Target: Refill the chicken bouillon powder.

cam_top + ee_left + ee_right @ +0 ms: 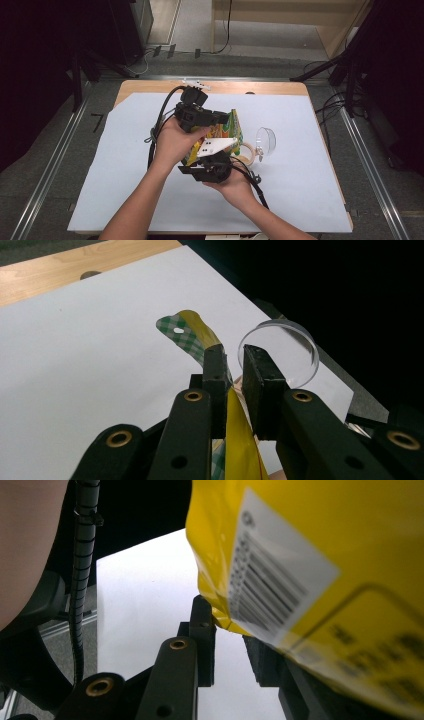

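Yellow bag's (300, 555) barcode label (270, 575) beside right-gripper fingers (202, 630)

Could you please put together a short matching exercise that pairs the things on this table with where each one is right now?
Things:
1. yellow plastic snack bag with a green checked top edge
2. clear round plastic bowl
3. roll of beige tape
4. white paper sheet

Places:
A. spread over the wooden table
B. lifted between the two grippers
C. on its side at the right of the bag
D. flat on the sheet, between bag and bowl

Pairs: 1-B, 2-C, 3-D, 4-A
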A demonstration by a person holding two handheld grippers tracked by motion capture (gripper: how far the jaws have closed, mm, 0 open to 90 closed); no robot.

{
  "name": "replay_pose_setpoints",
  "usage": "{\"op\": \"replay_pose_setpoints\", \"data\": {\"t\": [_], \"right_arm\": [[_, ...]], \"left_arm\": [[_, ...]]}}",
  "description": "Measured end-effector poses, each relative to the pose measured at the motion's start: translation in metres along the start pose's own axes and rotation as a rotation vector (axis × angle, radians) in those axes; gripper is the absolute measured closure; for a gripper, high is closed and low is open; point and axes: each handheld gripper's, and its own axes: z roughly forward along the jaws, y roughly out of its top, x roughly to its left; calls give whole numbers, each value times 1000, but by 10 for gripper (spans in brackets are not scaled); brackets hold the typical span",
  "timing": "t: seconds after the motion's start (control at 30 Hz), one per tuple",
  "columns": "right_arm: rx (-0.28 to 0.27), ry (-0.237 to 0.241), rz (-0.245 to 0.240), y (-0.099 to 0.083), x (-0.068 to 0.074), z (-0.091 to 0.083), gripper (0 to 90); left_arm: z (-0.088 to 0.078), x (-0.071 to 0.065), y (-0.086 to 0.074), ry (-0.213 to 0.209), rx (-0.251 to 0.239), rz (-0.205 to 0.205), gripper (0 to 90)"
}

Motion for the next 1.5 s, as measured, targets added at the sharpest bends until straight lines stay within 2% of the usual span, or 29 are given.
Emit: {"op": "replay_pose_setpoints", "data": {"t": [0.1, 0.2, 0.53, 0.67, 0.8, 0.93, 1.1, 1.5], "right_arm": [[1, -3, -1, 0, -1, 0, 762], [-1, -15, -10, 0, -3, -1, 762], [-7, 6, -3, 1, -5, -1, 763], [-4, 9, -2, 4, -5, -4, 763], [-5, 22, 16, 4, -5, -4, 762], [-1, 2, 2, 4, -3, -4, 758], [0, 9, 17, 3, -4, -3, 756], [-18, 10, 24, 4, -5, -4, 757]], "left_arm": [[1, 2, 2, -6, 10, 1, 804], [1, 0, 2, 2, -1, 10, 806], [3, -1, 5, 23, 23, 14, 807], [2, -1, 8, 18, 22, 2, 806], [4, 0, 9, 17, 44, -4, 806], [2, 1, 7, 6, 22, -11, 805], [4, 3, 7, 1, 32, -27, 805], [5, -1, 11, 13, 44, -8, 804]]}}
